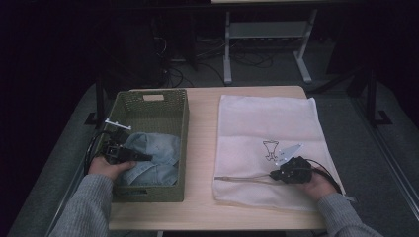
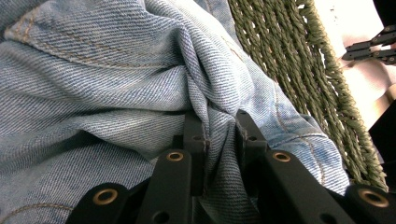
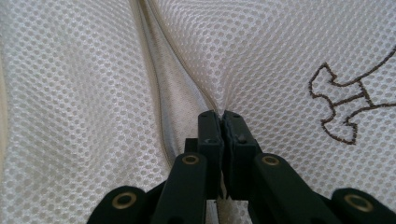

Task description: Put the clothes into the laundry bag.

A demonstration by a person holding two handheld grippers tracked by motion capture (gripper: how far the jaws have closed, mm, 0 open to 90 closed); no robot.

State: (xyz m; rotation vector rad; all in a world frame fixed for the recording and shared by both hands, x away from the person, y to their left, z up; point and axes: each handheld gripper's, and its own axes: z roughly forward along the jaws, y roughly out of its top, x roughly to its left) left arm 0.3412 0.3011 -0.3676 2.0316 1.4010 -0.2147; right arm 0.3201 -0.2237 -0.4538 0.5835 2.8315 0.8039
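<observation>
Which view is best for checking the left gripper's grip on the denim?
Left gripper view: the left gripper pinches a fold of denim between its jaws. High view shows it small in the basket; right gripper view shows white mesh.

High view dim w/ dark surroundings, slightly soft; gripper views brighter, sharp on fabric, near parts blurred.

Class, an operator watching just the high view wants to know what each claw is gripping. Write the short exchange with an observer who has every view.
Operator: Left side: is anything actually gripped?
Observer: Yes, the left claw pinches a raised fold of the denim garment between its jaws.
Operator: And on the right?
Observer: The right claw is shut on the white mesh bag, puckering it just beside the zip.
</observation>
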